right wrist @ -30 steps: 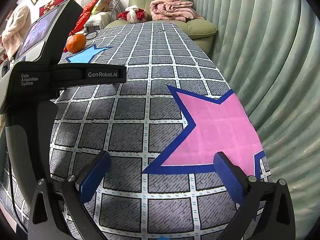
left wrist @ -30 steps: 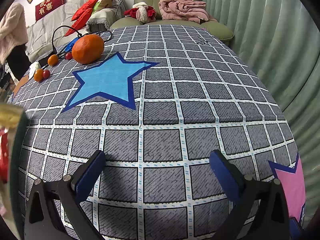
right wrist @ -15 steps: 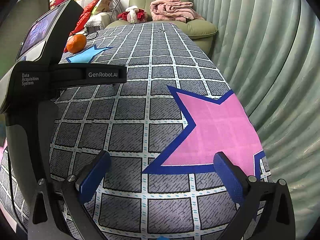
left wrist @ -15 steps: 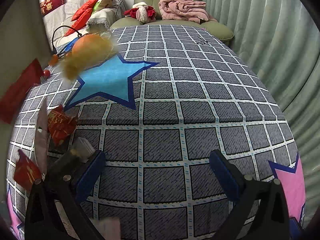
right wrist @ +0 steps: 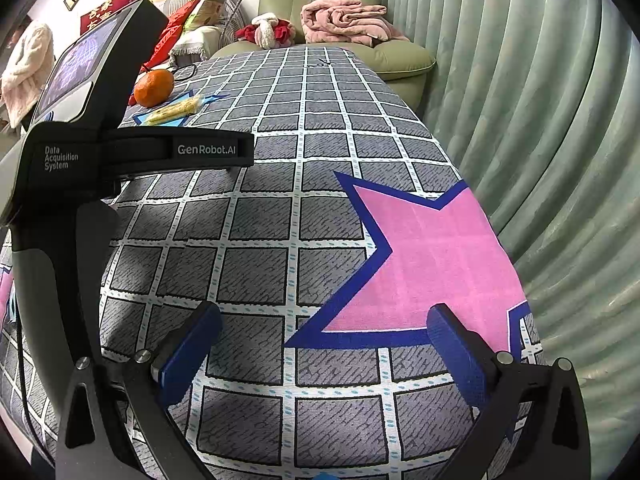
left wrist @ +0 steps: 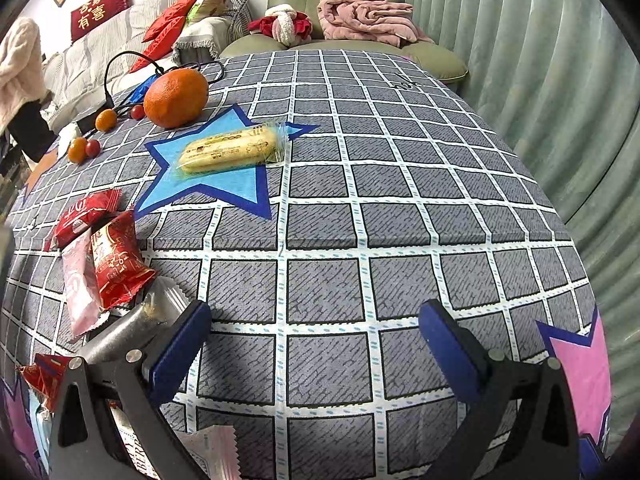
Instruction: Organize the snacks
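A long yellow snack bar in a clear wrapper [left wrist: 228,150] lies flat across the blue star, slanting from near left to far right. To the near left, two red packets [left wrist: 102,248] overlap a pale pink packet [left wrist: 80,284], all lying flat. A grey packet [left wrist: 132,328] lies nearer still, partly hidden. More wrappers, red [left wrist: 42,376] and pink [left wrist: 212,454], show at the near left edge.
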Demonstrator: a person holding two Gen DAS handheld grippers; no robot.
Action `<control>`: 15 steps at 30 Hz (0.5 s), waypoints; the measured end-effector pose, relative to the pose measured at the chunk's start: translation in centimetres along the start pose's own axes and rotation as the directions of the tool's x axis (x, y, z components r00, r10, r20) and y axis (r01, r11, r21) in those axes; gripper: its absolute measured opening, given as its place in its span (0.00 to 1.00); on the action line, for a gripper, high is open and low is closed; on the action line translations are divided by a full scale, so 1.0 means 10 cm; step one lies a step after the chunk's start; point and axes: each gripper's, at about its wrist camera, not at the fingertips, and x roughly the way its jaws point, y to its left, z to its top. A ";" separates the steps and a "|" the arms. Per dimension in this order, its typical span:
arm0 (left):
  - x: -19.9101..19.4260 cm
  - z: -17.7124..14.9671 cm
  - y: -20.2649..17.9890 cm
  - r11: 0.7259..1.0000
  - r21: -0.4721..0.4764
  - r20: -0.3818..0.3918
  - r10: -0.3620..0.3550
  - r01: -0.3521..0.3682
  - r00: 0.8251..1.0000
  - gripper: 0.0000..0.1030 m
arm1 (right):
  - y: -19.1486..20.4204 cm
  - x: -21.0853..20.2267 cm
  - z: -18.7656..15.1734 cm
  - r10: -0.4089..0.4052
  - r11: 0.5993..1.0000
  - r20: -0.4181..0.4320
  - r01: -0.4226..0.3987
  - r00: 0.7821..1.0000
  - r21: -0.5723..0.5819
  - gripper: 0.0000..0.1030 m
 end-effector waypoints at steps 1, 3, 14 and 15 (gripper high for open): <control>0.00 0.00 0.00 1.000 0.000 0.000 0.000 0.000 1.000 1.00 | 0.00 0.00 0.00 0.000 1.000 0.000 0.000 1.000 0.000 1.00; 0.00 0.00 0.00 1.000 0.000 0.000 0.000 0.000 1.000 1.00 | 0.00 0.00 0.00 0.000 1.000 0.000 0.000 1.000 0.001 1.00; -0.01 0.01 -0.03 1.000 0.016 0.001 -0.014 0.014 1.000 1.00 | 0.00 0.00 0.00 -0.001 1.000 0.003 0.001 1.000 0.001 1.00; -0.01 0.01 -0.02 1.000 0.016 0.001 -0.014 0.014 1.000 1.00 | 0.00 0.00 0.00 0.000 1.000 0.004 0.000 1.000 0.002 1.00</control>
